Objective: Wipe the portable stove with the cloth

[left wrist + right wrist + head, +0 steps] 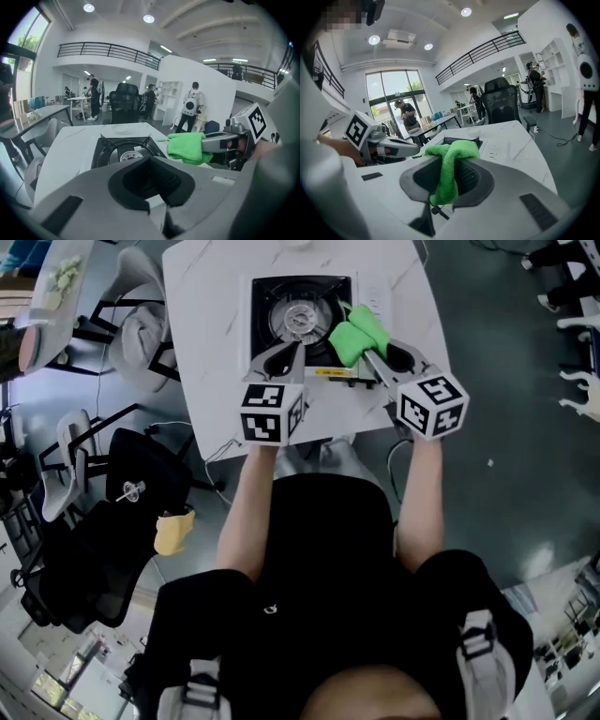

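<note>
The black portable stove [298, 315] with its round burner sits on the white marble table [206, 352]; it also shows in the left gripper view [123, 151]. A bright green cloth [356, 334] hangs over the stove's right front corner, and my right gripper [367, 345] is shut on it. In the right gripper view the cloth [451, 161] is folded between the jaws of that gripper [447, 183]. My left gripper [291, 351] hovers over the stove's front edge, shut and empty [151, 183]. The cloth [186, 146] is just to its right.
A printed sheet [375, 294] lies right of the stove. Grey chairs [141, 329] stand left of the table and a black office chair [94, 549] lies nearer me. The table's front edge [309, 432] is just below the grippers. People stand far off in the hall.
</note>
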A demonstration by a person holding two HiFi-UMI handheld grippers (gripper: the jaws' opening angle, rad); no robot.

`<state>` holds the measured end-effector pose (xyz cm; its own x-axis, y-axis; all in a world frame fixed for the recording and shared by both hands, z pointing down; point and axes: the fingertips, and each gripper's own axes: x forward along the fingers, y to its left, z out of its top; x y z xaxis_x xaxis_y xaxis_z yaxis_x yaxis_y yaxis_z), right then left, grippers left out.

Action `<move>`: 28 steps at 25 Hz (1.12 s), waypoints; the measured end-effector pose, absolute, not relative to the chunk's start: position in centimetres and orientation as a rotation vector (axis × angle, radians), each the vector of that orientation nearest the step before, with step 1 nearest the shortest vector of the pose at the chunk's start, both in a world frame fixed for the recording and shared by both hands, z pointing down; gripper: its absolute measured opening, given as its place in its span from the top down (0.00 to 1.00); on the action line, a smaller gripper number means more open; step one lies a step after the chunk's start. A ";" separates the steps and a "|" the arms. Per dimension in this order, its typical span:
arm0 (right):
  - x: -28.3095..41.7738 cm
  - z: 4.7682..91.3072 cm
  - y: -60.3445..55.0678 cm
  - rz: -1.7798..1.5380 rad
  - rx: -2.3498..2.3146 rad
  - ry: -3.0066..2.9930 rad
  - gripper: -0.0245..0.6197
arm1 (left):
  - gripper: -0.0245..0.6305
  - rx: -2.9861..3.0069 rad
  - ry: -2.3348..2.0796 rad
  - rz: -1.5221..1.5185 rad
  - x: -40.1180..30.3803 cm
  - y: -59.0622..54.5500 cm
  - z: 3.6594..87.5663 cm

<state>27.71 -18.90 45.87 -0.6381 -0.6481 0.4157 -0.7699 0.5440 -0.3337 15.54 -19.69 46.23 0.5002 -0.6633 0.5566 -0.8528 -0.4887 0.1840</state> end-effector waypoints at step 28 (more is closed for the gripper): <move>24.9 51.8 -28.8 0.752 1.142 -2.258 0.88 | 0.96 2.256 -1.349 0.566 12.8 -22.9 45.2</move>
